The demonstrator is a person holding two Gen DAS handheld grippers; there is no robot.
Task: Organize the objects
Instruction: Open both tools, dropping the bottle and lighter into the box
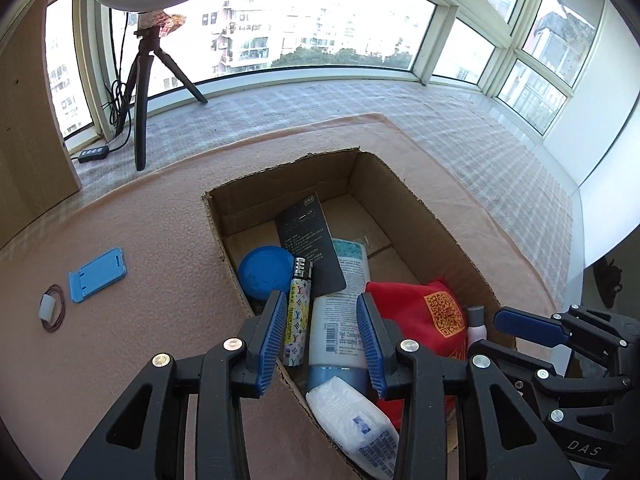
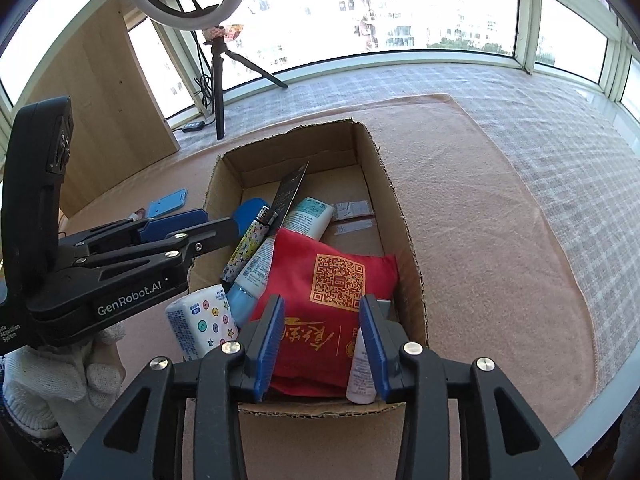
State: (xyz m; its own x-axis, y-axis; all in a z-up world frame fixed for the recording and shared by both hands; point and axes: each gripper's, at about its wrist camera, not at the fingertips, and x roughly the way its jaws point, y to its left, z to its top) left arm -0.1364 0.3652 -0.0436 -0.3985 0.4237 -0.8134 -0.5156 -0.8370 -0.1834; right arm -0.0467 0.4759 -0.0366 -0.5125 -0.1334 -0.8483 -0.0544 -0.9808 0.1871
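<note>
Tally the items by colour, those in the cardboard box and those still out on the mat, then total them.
Blue: 2, round blue case in the box, blue phone stand on the mat
Red: 1, red pouch
Black: 1, black card
White or pale: 4, lotion tube, tissue pack, small bottle, white clip
Multicoloured: 1, lighter
Dark: 1, rubber band
Total: 10

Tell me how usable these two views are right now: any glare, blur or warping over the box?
Left wrist view: windows blown out white, the cardboard box evenly lit and sharp, its edges bowed by the fisheye. Right wrist view: same window glare, the red pouch crisp enough to show its QR code, the left gripper dark against the light, straight window frames curved near the rim.
</note>
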